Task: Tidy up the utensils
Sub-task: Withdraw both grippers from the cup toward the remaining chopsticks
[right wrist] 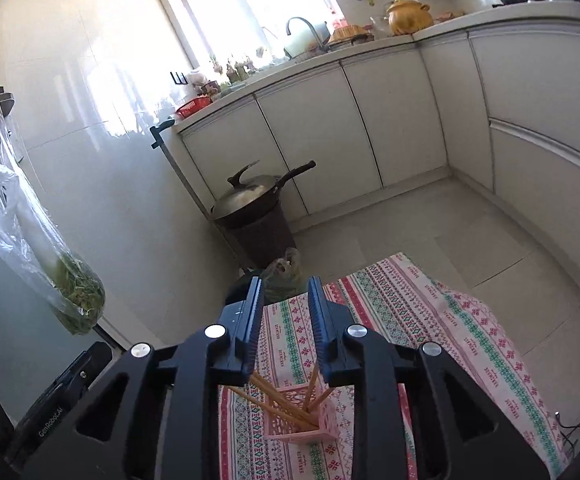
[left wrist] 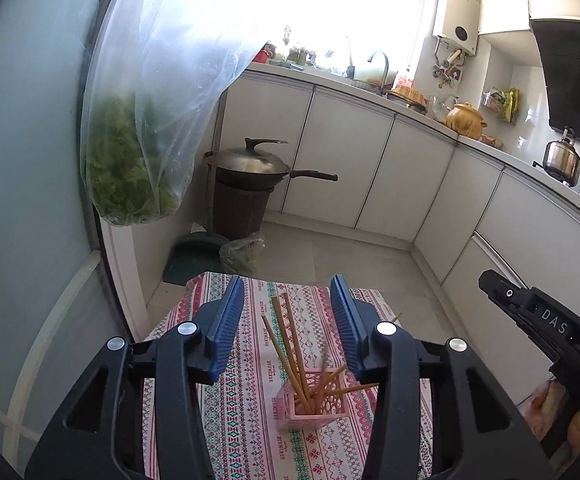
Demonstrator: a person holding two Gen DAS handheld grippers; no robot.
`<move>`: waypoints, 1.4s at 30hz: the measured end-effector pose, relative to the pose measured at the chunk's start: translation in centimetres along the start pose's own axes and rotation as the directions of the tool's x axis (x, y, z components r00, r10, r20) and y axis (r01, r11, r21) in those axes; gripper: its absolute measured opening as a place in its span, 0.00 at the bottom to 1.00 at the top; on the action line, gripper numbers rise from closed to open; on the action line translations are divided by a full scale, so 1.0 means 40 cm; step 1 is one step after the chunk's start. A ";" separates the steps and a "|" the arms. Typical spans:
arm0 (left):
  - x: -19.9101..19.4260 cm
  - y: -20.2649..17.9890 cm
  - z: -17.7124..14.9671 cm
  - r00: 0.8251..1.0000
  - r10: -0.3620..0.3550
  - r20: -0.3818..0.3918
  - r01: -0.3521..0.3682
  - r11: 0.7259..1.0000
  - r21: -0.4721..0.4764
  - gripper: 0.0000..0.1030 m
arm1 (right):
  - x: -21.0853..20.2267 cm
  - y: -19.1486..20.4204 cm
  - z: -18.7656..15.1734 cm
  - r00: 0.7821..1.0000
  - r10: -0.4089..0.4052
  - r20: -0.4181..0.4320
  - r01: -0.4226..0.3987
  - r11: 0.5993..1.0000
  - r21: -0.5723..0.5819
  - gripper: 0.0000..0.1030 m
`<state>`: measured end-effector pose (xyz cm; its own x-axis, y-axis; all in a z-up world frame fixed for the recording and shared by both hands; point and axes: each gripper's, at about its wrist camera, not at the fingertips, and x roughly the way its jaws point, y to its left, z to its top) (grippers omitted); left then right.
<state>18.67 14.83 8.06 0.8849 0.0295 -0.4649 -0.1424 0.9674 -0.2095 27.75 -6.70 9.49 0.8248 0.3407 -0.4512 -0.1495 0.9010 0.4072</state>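
On the patterned cloth (left wrist: 249, 380) that covers the small worktop, a pink lattice holder (left wrist: 314, 402) stands upright with a bundle of wooden chopsticks (left wrist: 290, 344) fanning out of its open top. In the left wrist view the holder sits between and below the two blue pads of the left hand-held gripper (left wrist: 287, 292), whose jaws stand well apart with nothing pressed between them; the chopstick tips lean up into the gap without touching either pad. One stick (left wrist: 397, 316) pokes out to the right past the right-hand pad.

The right hand-held gripper (right wrist: 283, 294) hovers over the same holder (right wrist: 302, 420), its jaws parted by a narrower gap and empty; the sticks (right wrist: 281, 404) splay below the pads, some slanting left under the left finger.

The cloth's far edge ends just beyond the fingertips in both views, and past it lies bare tiled floor (left wrist: 350, 252) up to the white cabinet doors (left wrist: 346, 160), leaving open room ahead and to the right.

Only the left view shows the right tool's black body (left wrist: 538, 316) at the right edge, and a hanging bag of greens (left wrist: 129, 168) close on the left. Only the right view shows the cloth's right-hand corner (right wrist: 470, 300) draping off the worktop. A lidded wok (right wrist: 249, 196) sits on a dark bin by the wall.
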 end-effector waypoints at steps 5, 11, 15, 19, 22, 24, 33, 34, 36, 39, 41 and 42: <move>-0.010 -0.032 -0.009 1.000 -0.003 0.006 0.003 1.000 0.031 0.48 | -0.045 0.007 -0.016 0.999 -0.038 0.030 0.040 0.996 -0.075 0.39; -0.014 -0.085 -0.031 1.000 0.002 0.013 -0.003 0.996 0.095 0.56 | -0.072 0.006 -0.053 0.994 -0.096 0.051 0.103 0.981 -0.166 0.49; -0.008 -0.108 -0.049 1.000 0.005 0.007 -0.006 0.993 0.119 0.64 | -0.094 -0.008 -0.070 0.988 -0.131 0.076 0.144 0.970 -0.194 0.55; -0.010 -0.127 -0.069 1.000 0.000 0.006 -0.001 0.990 0.143 0.70 | -0.099 -0.035 -0.082 0.982 -0.174 0.074 0.185 0.963 -0.196 0.61; -0.012 -0.134 -0.080 1.000 -0.002 0.002 0.002 0.988 0.157 0.75 | -0.097 -0.062 -0.087 0.975 -0.212 0.069 0.222 0.957 -0.187 0.65; -0.012 -0.138 -0.088 1.000 -0.005 -0.004 0.005 0.987 0.163 0.78 | -0.100 -0.076 -0.094 0.966 -0.245 0.081 0.256 0.949 -0.185 0.71; 0.002 -0.160 -0.120 0.999 -0.009 -0.036 0.016 0.981 0.195 0.91 | -0.120 -0.147 -0.128 0.933 -0.346 0.098 0.359 0.916 -0.179 0.93; 0.004 -0.163 -0.125 0.999 -0.010 -0.043 0.018 0.980 0.200 0.93 | -0.119 -0.156 -0.134 0.930 -0.357 0.087 0.367 0.912 -0.185 0.93; 0.011 -0.172 -0.136 0.998 -0.007 -0.059 0.019 0.977 0.213 0.93 | -0.116 -0.180 -0.147 0.926 -0.374 0.054 0.377 0.907 -0.189 0.93; 0.025 -0.186 -0.156 0.996 -0.004 -0.092 0.026 0.972 0.233 0.93 | -0.116 -0.225 -0.168 0.921 -0.390 -0.008 0.383 0.908 -0.171 0.93; 0.036 -0.194 -0.172 0.993 0.001 -0.115 0.027 0.969 0.247 0.93 | -0.120 -0.254 -0.183 0.917 -0.396 -0.046 0.386 0.910 -0.153 0.93; 0.041 -0.198 -0.179 0.992 0.003 -0.123 0.029 0.967 0.254 0.93 | -0.121 -0.270 -0.187 0.915 -0.398 -0.066 0.386 0.912 -0.141 0.93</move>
<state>18.06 5.43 2.81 0.8229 0.0013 -0.5682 0.0003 1.0000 0.0029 21.30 -16.09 1.32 0.7780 -0.0288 -0.6276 0.1055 0.9907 0.0854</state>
